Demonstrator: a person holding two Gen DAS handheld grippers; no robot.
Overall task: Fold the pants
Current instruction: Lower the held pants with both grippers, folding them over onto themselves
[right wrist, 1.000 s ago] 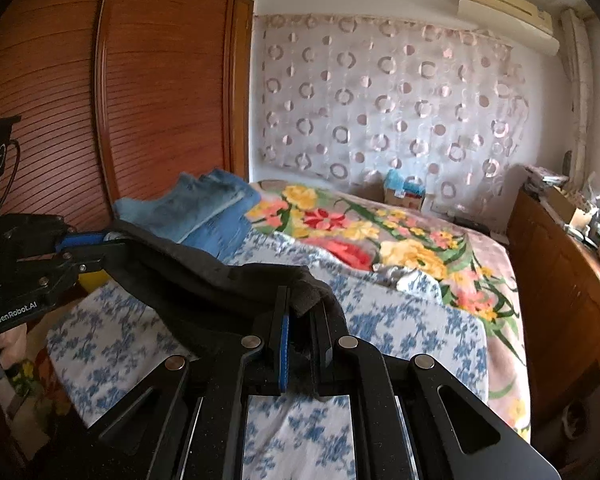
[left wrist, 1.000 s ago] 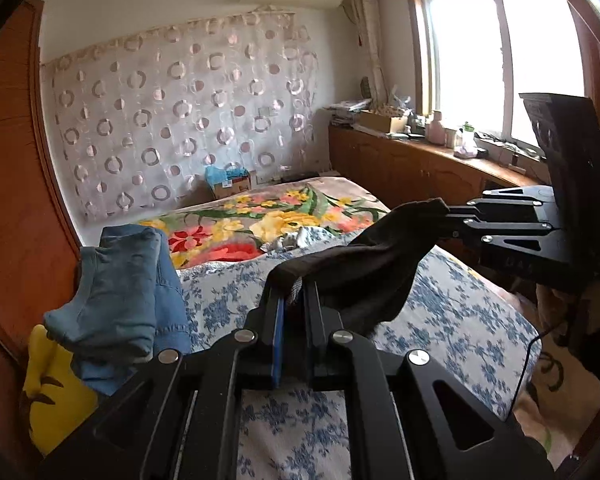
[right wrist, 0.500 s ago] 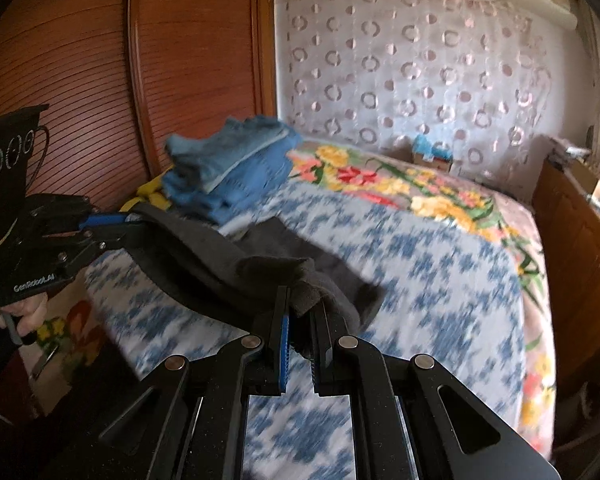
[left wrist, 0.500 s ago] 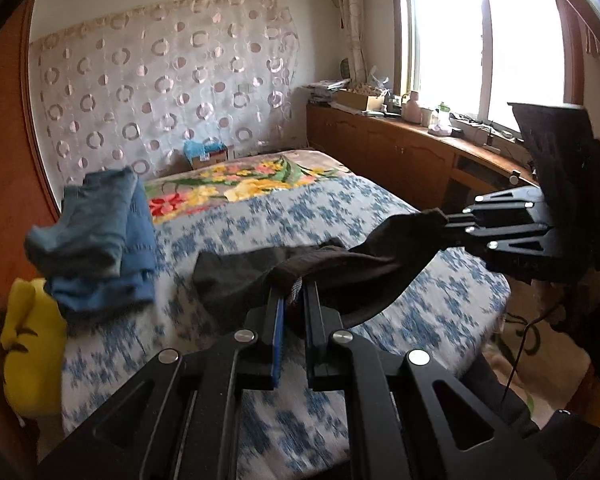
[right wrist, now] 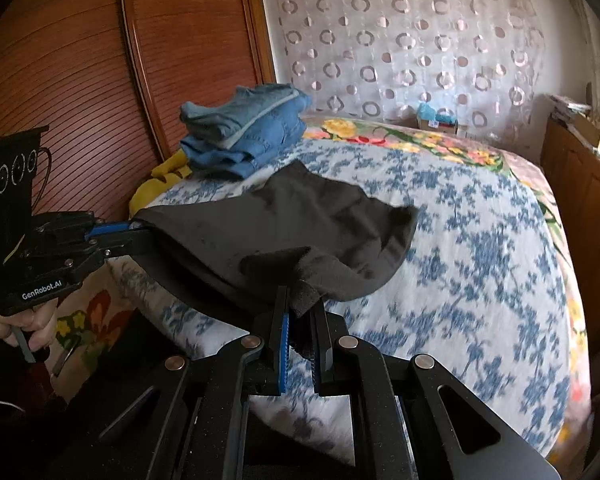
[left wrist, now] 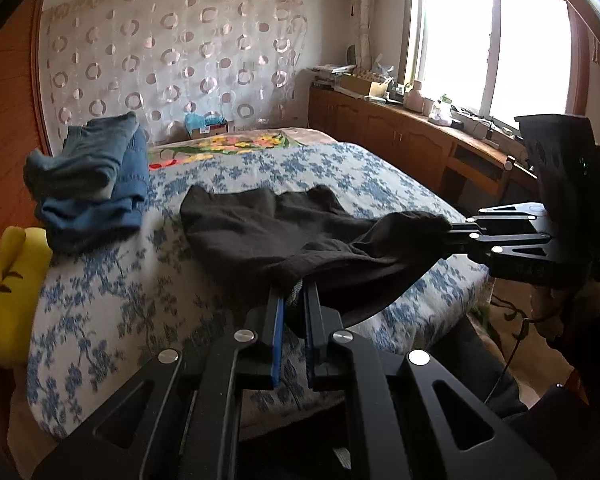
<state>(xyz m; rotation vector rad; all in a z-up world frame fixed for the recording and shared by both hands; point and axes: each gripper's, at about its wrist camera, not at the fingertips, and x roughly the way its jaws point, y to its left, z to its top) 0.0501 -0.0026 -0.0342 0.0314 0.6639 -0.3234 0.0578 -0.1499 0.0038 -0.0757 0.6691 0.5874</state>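
Note:
Dark grey-black pants [left wrist: 268,228] lie partly spread on the blue floral bedspread [left wrist: 112,304], also in the right wrist view [right wrist: 312,220]. My left gripper [left wrist: 294,292] is shut on one end of the pants' near edge. My right gripper [right wrist: 302,300] is shut on the other end; it shows from the left wrist view [left wrist: 456,232] at the right. The left gripper shows in the right wrist view [right wrist: 128,230] at the left. The near edge hangs stretched between the two above the bed's front edge.
A stack of folded blue jeans [left wrist: 92,176] sits on the bed's far left, also [right wrist: 244,132]. A yellow cushion [left wrist: 8,296] lies at the left bed edge. Wooden cabinets [left wrist: 400,140] run along the right under the window. A wooden wardrobe [right wrist: 100,80] stands left.
Both grippers have pulled back and down toward the bed's front edge with the pants. The pants have gone from hanging bunched in the air to lying spread on the bedspread.

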